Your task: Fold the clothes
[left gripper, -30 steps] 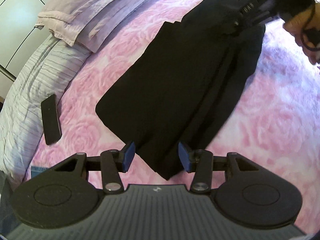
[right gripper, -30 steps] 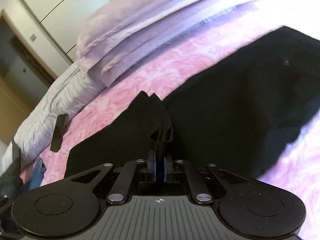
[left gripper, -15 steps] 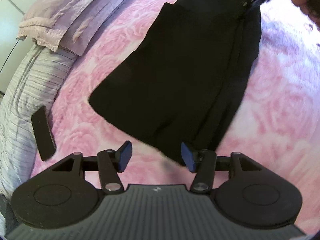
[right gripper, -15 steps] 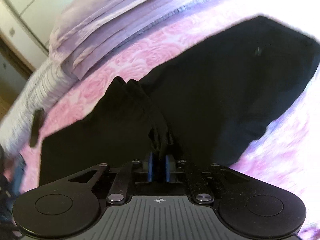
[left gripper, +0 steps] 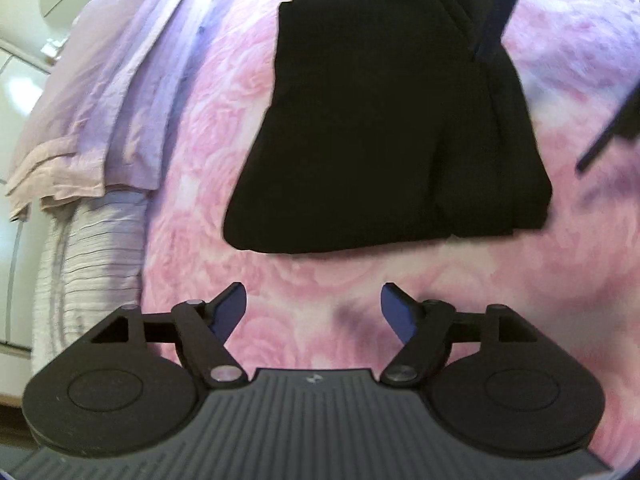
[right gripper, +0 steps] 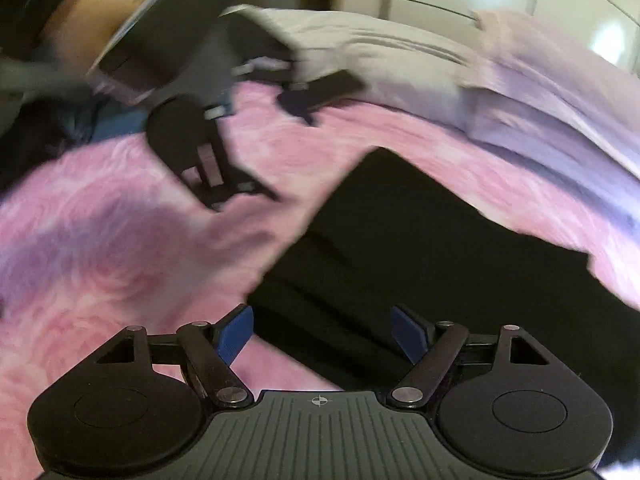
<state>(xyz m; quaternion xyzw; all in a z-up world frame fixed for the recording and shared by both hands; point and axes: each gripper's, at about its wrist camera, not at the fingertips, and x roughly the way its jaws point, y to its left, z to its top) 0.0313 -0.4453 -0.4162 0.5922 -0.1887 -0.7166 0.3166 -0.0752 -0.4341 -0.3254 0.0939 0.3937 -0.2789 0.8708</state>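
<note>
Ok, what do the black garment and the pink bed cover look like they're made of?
The black garment looks like a matte woven or knit fabric: it lies limp in flat folded layers with soft edges and no shine; the exact fibre cannot be told. The pink bed cover looks like a plush, fleecy textile with a raised rose pattern, its surface fuzzy and softly shaded. Both grippers, left and right, are open above them.

My black garment (left gripper: 384, 128) runs off the left wrist view's top edge; in the right wrist view, motion blur smears my left gripper (right gripper: 256, 128) and pillows (right gripper: 520, 80).
</note>
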